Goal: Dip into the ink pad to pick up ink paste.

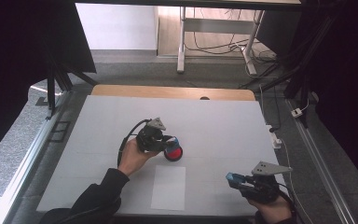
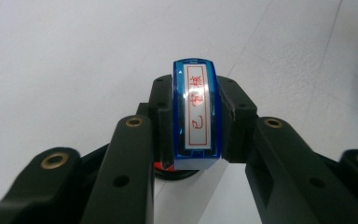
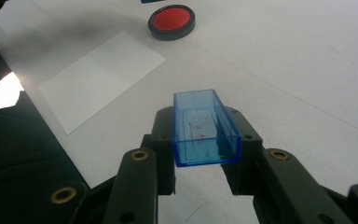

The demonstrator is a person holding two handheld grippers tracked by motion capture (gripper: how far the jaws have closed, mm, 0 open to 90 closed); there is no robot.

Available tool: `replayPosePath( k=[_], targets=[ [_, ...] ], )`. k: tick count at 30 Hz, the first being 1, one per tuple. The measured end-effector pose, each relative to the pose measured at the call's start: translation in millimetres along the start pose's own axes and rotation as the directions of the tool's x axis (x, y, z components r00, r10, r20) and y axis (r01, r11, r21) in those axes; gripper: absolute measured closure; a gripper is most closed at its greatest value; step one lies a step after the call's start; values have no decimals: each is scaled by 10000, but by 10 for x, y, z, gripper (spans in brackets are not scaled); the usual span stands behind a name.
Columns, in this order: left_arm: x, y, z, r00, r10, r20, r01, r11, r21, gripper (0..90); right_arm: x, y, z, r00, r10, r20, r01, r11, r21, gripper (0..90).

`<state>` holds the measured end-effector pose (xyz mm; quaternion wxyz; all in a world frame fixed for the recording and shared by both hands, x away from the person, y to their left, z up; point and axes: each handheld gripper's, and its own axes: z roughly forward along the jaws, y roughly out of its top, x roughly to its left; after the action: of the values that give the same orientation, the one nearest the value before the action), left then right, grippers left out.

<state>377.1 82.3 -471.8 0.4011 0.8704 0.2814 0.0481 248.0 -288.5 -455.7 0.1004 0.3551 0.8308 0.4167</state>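
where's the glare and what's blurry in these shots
Left gripper view: a white streak of glare runs down the stamp, and the near black jaws are soft. Right gripper view: the blue cap is fairly sharp, with a bright patch at the left edge. High view: dark corners, and the ink pad is small and blurred.

Two hand-held grippers are on the scene, the left hand-held gripper [image 1: 169, 140] and the right hand-held gripper [image 1: 230, 178]. There is one blue stamp [image 2: 196, 114], one blue see-through cap [image 3: 205, 128], one round red ink pad [image 3: 172, 21] and one white sheet of paper [image 1: 168, 187]. All of them sit over one table [image 1: 223, 121].
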Motion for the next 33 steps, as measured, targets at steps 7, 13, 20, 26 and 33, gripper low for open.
replayPosePath(
  k=[7, 13, 20, 26, 33],
  targets=[
    [38, -10, 98, 9999, -83, -146, 88, 9995, 303, 700, -1, -3, -1, 10000, -15, -15, 15, 10000, 1, 683],
    [89, -37, 154, 9995, -258, -203, 267, 9988, 416, 700, -1, -2, 4, 10000, -37, -38, 37, 10000, 20, 682],
    [118, -45, 194, 9991, -358, -217, 368, 9982, 484, 700, -1, -2, 5, 10000, -54, -46, 55, 10000, 36, 683],
    [127, -53, 223, 9991, -334, -279, 352, 9973, 639, 700, 0, -3, 5, 10000, -63, -50, 63, 10000, 43, 682],
    [114, -50, 234, 9992, -203, -354, 227, 9973, 696, 702, 2, -2, 5, 10000, -62, -48, 62, 10000, 56, 683]
  ],
)
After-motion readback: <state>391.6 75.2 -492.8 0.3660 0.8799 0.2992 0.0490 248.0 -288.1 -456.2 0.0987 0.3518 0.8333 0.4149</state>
